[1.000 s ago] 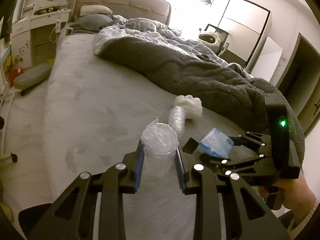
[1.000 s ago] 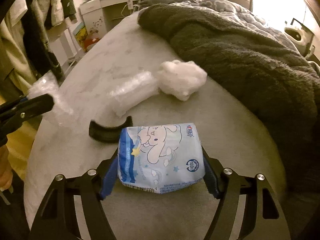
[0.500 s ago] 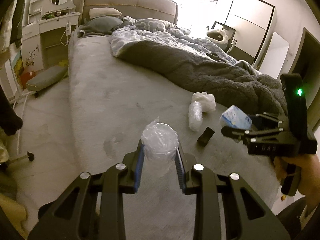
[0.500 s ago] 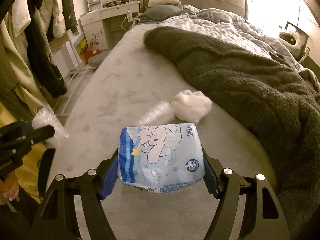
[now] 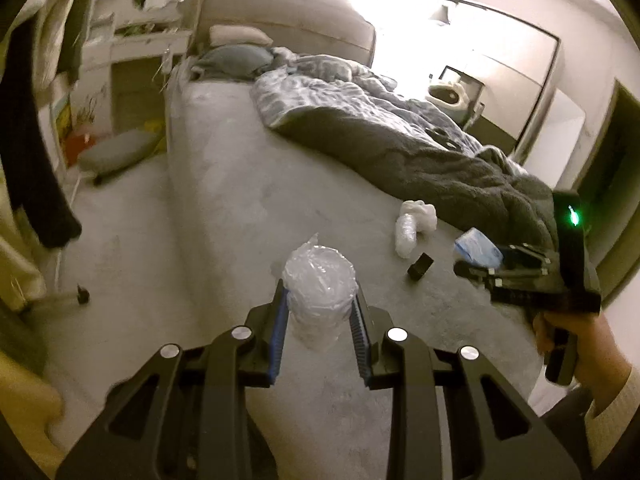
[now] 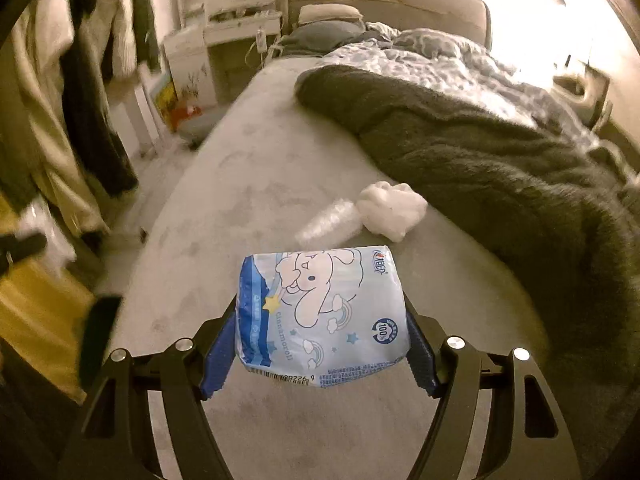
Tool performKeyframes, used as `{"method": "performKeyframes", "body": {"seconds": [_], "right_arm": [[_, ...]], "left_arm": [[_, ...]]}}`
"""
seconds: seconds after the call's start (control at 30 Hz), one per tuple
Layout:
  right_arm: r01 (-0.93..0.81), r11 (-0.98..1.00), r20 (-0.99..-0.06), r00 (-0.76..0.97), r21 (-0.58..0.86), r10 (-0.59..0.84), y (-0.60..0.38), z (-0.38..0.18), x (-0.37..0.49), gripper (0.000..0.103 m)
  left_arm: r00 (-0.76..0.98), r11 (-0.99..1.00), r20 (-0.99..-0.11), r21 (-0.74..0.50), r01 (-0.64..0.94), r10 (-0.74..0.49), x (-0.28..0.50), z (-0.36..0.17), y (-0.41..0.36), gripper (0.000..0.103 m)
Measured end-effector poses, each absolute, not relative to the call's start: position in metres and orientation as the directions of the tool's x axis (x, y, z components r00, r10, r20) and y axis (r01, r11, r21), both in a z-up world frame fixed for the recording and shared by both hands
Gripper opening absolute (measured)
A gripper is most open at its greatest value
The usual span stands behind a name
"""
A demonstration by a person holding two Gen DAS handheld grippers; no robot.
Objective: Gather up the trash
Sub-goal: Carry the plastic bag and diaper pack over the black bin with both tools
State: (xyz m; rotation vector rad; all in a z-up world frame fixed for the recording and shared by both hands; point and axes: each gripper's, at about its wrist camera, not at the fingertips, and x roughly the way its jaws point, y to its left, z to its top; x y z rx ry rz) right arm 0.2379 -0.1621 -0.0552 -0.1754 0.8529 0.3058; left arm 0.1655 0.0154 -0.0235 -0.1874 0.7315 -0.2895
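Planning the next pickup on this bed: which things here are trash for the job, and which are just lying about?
Trash for the job:
- plastic wrap, held in the left hand-held gripper
- tissue pack, held in the right hand-held gripper
- plastic cups on the bed
- white wad beside them

Just lying about:
- blanket
- pillow
- small black object, unclear what
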Motion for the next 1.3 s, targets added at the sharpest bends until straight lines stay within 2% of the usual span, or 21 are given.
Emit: {"method": "performKeyframes", "body": {"seconds": [0.1, 0.3, 0.5, 0.67, 0.87, 1.03, 1.2, 1.3], "right_arm": [[-0.365, 0.925, -0.747, 0.643, -0.105, 0.169, -0.144, -0.042, 0.225, 0.073], [-0.413, 0.907, -0.757, 0.619, -0.086, 0.210, -0.126, -0.068, 0.244, 0.073], [-0.449, 0.890, -0.757, 0.610, -0.085, 0.236, -0.121, -0.081, 0.267, 0.073], [-0.435, 0.899, -0.749, 0.610, -0.043, 0.260, -0.128, -0.089, 0.278, 0.072], [-0.441, 0.897, -0.730, 0.609, 0.013, 0.310, -0.117, -0.092, 0.256, 0.072], [-0.467, 0.884, -0.680, 0.654, -0.020, 0.330, -0.097, -0.087, 0.232, 0.071], [-0.488, 0.871, -0.637, 0.687, -0.048, 0.350, -0.076, -0.064, 0.206, 0.071], [-0.493, 0.864, -0.621, 0.710, -0.100, 0.333, -0.058, -0.046, 0.190, 0.071]], "left_arm": [[0.704, 0.943, -0.628, -0.234, 0.236, -0.331, 0.168, -0.028, 0.012, 0.031], [0.680, 0.938, -0.646, -0.208, 0.278, -0.346, 0.215, -0.048, 0.005, 0.031], [0.689, 0.938, -0.638, -0.245, 0.244, -0.345, 0.265, -0.067, 0.004, 0.031], [0.632, 0.946, -0.705, -0.212, 0.244, -0.321, 0.279, -0.095, -0.004, 0.030], [0.601, 0.957, -0.745, -0.208, 0.202, -0.289, 0.253, -0.102, 0.009, 0.030], [0.593, 0.972, -0.772, -0.147, 0.183, -0.228, 0.219, -0.108, 0.028, 0.030], [0.608, 0.978, -0.766, -0.169, 0.119, -0.206, 0.198, -0.088, 0.050, 0.030], [0.627, 0.984, -0.758, -0.140, 0.112, -0.179, 0.189, -0.080, 0.055, 0.030]]}}
